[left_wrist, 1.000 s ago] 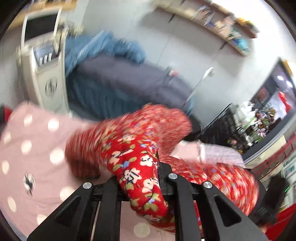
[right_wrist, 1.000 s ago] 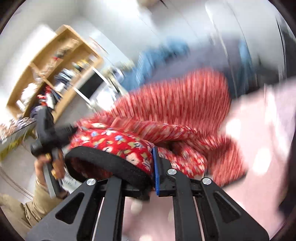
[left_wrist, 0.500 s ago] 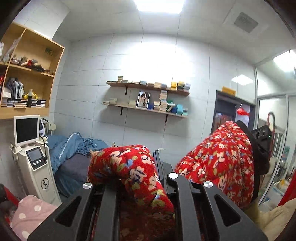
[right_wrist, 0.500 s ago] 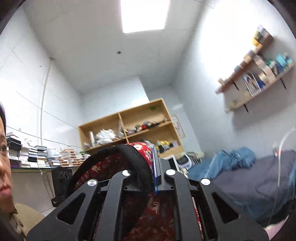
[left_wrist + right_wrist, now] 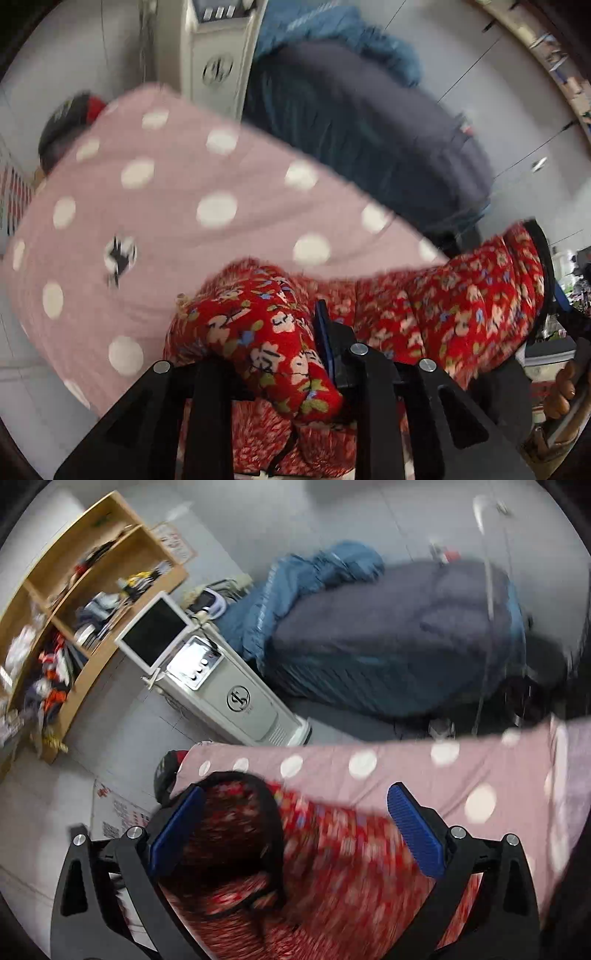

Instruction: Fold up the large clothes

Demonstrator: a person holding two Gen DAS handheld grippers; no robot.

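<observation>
A red floral padded garment (image 5: 424, 310) with black trim lies on a pink polka-dot cover (image 5: 177, 206). My left gripper (image 5: 295, 343) is shut on a bunched fold of the garment, low over the cover. In the right wrist view the garment (image 5: 332, 867) lies blurred under my right gripper (image 5: 295, 827). Its blue pads (image 5: 415, 830) stand wide apart and hold nothing. A black-trimmed opening (image 5: 236, 834) sits between the fingers.
A white machine with a screen (image 5: 229, 698) stands beside the pink cover (image 5: 461, 771). Behind it is a bed with dark grey and blue bedding (image 5: 388, 635). A wooden shelf (image 5: 66, 602) with clutter is at left. A dark round object (image 5: 70, 122) lies at the cover's far corner.
Both grippers have swung down from pointing at the walls and ceiling to the pink cover. The right gripper has opened and let go of the garment. The left stays shut on it.
</observation>
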